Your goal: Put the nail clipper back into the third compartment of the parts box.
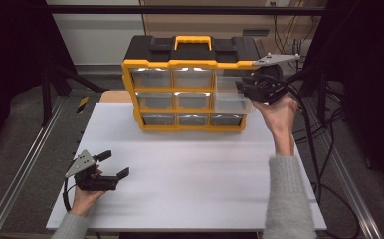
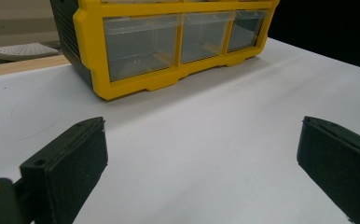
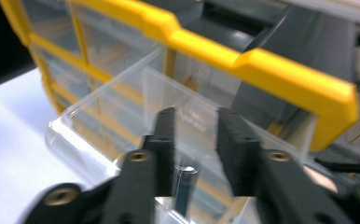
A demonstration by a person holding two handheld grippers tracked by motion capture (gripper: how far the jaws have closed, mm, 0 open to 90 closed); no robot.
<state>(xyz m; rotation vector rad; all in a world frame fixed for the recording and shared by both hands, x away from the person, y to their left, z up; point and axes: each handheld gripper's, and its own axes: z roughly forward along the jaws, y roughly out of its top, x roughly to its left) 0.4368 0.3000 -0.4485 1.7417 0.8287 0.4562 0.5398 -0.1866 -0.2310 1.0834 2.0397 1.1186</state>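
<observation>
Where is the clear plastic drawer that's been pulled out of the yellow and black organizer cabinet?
In the high view, the clear plastic drawer sticks out of the yellow and black organizer cabinet at its top-right slot, with the right gripper closed on its front.

Clear drawer point(image 3: 122, 121) motion-blurred, contents indiscernible

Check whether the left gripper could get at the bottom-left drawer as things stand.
Probably yes. The left gripper rests open on the table, with bare tabletop between it and the bottom-left drawer, and the right gripper is busy up at the top-right drawer.
</observation>
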